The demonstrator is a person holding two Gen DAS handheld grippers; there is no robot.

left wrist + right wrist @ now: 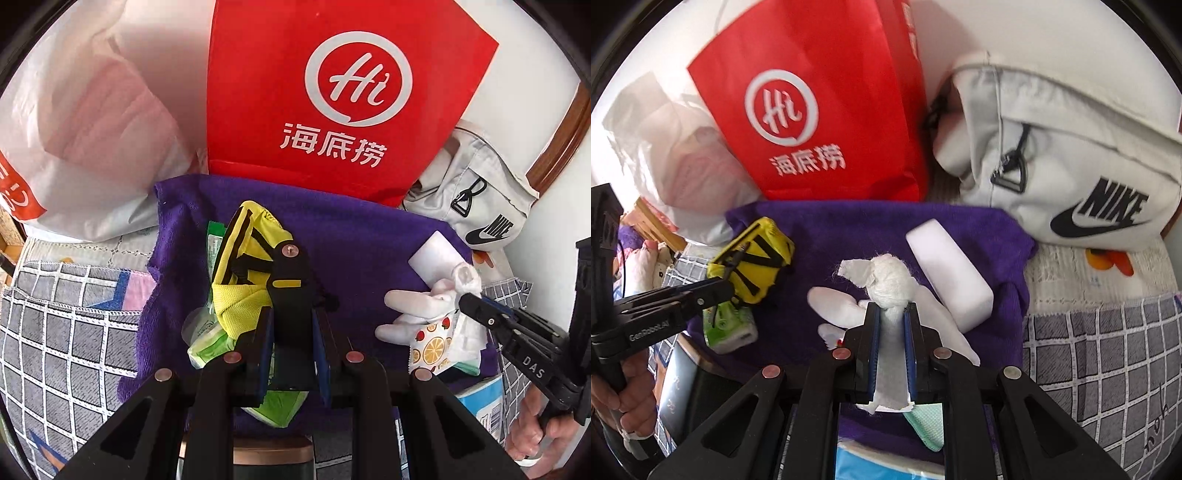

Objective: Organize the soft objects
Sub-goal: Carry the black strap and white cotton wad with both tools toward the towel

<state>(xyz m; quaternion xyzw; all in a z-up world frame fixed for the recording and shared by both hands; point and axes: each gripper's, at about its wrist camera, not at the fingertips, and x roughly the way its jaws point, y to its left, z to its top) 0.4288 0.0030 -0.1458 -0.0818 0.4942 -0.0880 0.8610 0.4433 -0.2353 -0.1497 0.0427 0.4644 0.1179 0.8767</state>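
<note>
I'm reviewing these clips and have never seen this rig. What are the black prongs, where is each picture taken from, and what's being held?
No robot here: a person holds a handheld two-finger gripper in each hand, each with a fisheye camera looking along its fingers. The left wrist view shows the left gripper closed on a yellow-and-black pouch. The right wrist view shows the right gripper closed on a white cloth bundle. Both lie over a purple towel, with a white foam block and green tissue pack. Behind stand a red bag and a white Nike bag.
</note>
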